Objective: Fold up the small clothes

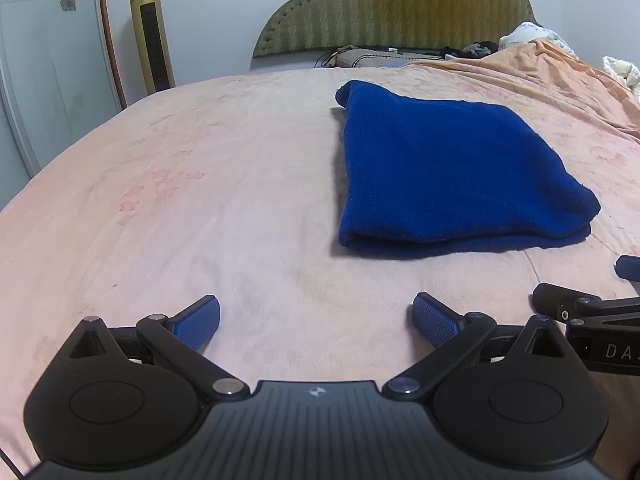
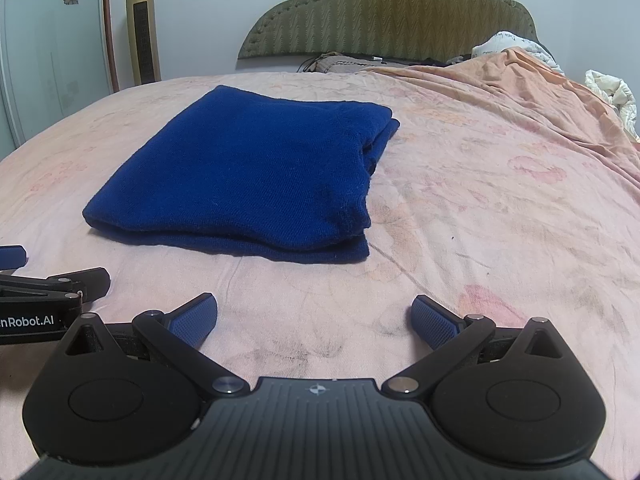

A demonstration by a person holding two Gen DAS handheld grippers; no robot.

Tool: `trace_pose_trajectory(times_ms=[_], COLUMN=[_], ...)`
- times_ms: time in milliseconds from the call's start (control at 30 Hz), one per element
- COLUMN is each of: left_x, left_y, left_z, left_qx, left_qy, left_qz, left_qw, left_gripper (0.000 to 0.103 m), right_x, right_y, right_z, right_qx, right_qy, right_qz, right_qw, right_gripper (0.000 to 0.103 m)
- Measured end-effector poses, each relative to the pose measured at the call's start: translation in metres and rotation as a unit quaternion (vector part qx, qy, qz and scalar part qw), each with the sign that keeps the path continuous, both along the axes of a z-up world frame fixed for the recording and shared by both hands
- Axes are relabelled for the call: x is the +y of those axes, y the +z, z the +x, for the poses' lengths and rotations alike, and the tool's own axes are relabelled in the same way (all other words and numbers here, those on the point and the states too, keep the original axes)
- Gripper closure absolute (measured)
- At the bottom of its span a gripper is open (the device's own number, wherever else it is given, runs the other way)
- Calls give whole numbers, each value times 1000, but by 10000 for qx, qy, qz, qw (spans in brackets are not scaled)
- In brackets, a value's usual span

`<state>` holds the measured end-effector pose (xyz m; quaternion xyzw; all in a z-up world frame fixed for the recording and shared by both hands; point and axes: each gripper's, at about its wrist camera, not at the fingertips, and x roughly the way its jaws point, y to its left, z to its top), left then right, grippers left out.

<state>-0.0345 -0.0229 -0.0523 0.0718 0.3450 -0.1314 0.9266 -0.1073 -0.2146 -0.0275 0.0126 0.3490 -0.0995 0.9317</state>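
Blue knit garment (image 1: 452, 168) lay folded into a neat rectangle toward the middle of the bed (image 1: 200, 200). Left gripper (image 1: 316, 320) and right gripper (image 2: 314, 320) hovered near the foot edge, jaws wide and empty, likely because folding looked complete.

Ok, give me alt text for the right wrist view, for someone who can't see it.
A blue knit garment, folded into a flat rectangle, lies on a pink bedsheet ahead and slightly left of the open, empty right gripper. The left gripper shows at the left edge, and a green headboard stands behind.
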Motion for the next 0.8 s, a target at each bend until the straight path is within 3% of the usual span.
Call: trace_pose_trajectory(times_ms=[800], left_x=[2], left_y=[-1], left_z=[1], left_qx=[4], left_qy=[7], left_qz=[-47], left_qw=[10000], left_gripper=[0], right_x=[0], right_y=[0], right_z=[0], right_qx=[-3], right_qy=[-2], right_qz=[2], right_qw=[10000], right_gripper=[0])
